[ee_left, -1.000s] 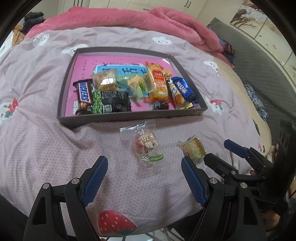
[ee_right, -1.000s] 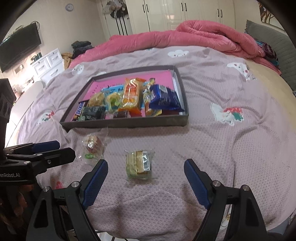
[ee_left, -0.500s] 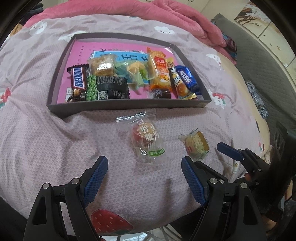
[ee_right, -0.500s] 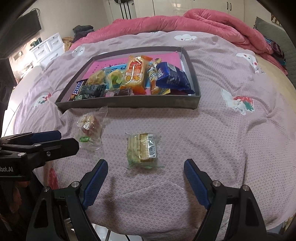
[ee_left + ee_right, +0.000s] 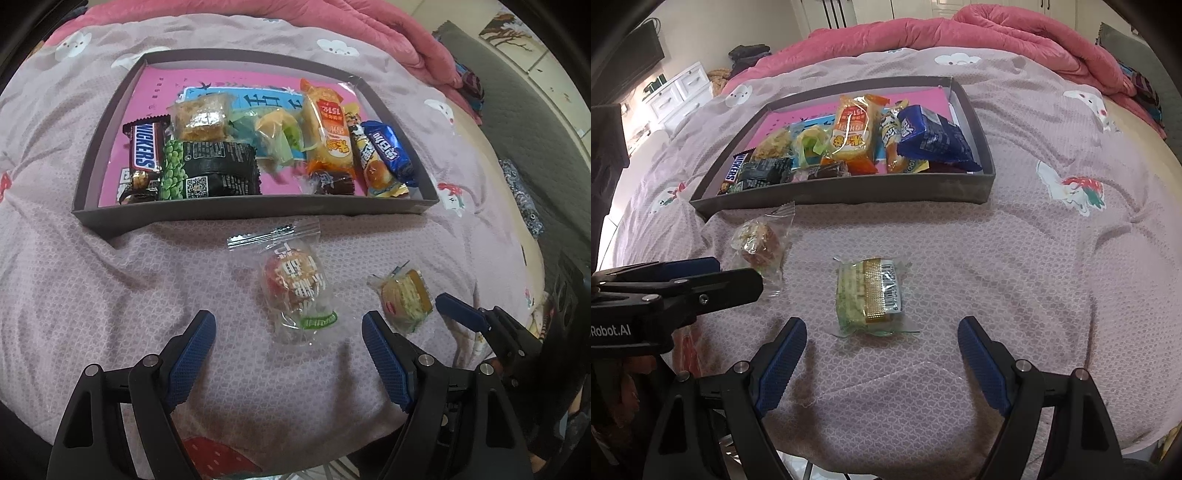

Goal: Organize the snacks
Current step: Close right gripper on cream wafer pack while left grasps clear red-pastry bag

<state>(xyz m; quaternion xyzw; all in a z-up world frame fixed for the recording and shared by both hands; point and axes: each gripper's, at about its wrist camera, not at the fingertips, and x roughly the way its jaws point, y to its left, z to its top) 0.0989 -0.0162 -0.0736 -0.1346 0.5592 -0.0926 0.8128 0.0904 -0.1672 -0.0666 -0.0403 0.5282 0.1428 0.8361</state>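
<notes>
- Both grippers had come lower and closer to the bed (image 5: 92, 288) than a moment before; the two loose snacks looked bigger between their fingers.
- The left gripper (image 5: 288, 354) hung over the clear bag (image 5: 295, 288), jaws wide open and holding nothing.
- The right gripper (image 5: 882, 354) hung over the green cake (image 5: 868, 291), jaws also wide open and empty.
- I judged that each was lining up for a pick, so the last two snacks were about to go into the tray (image 5: 236, 216).
- Count: two grippers, one tray, two snacks lying on the bed just in front of the tray.
- In the tray I counted about nine packets, among them a Snickers (image 5: 144, 155), a black pack (image 5: 214, 170) and a blue pack (image 5: 388, 151); some overlapped, so the count is not sure.
</notes>
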